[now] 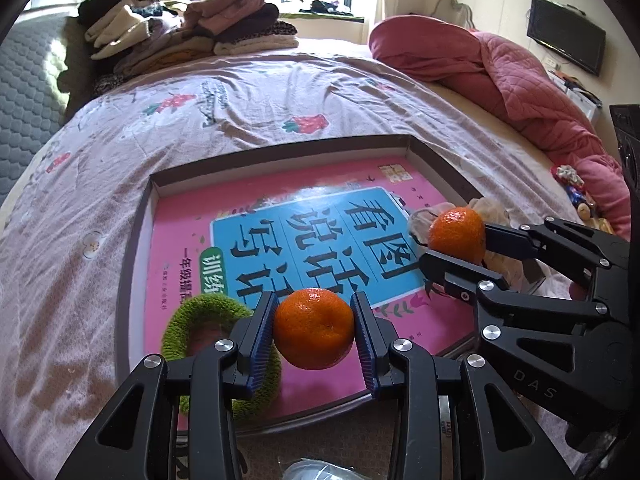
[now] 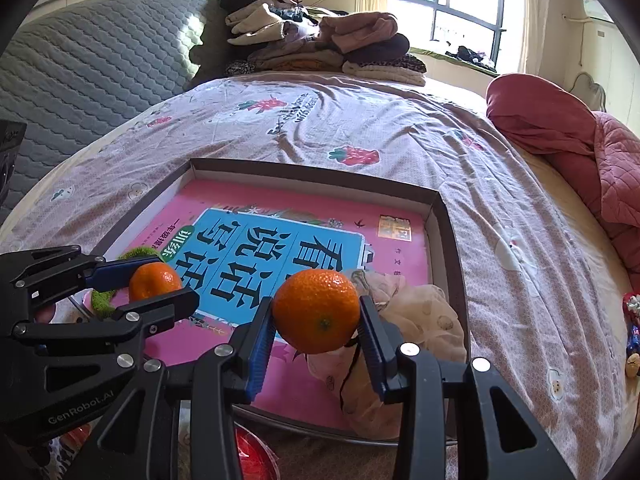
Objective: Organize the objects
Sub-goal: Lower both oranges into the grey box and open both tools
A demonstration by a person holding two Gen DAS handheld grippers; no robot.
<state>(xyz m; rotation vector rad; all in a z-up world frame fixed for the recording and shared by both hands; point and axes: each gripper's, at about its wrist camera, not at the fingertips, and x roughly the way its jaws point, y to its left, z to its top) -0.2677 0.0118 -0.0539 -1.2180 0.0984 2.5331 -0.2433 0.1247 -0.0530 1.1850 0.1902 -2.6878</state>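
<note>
My left gripper (image 1: pixel 314 330) is shut on an orange tangerine (image 1: pixel 314 328), held over the near edge of a shallow cardboard box (image 1: pixel 280 150). My right gripper (image 2: pixel 316 312) is shut on a second tangerine (image 2: pixel 316 310) over the box's near right part. Each gripper shows in the other's view: the right one (image 1: pixel 456 240) with its tangerine (image 1: pixel 456 234), the left one (image 2: pixel 154 286) with its tangerine (image 2: pixel 154 280). In the box (image 2: pixel 440 208) lie a pink book (image 1: pixel 280 216), a green knitted ring (image 1: pixel 200 312) and a cream cloth (image 2: pixel 420 312).
The box rests on a bed with a pink strawberry-print sheet (image 1: pixel 240 104). Folded clothes (image 1: pixel 192 28) are piled at the far side. A red quilt (image 1: pixel 520 80) lies at the right. Small toys (image 1: pixel 576 192) sit beside it. A red object (image 2: pixel 252 456) lies near the box's front edge.
</note>
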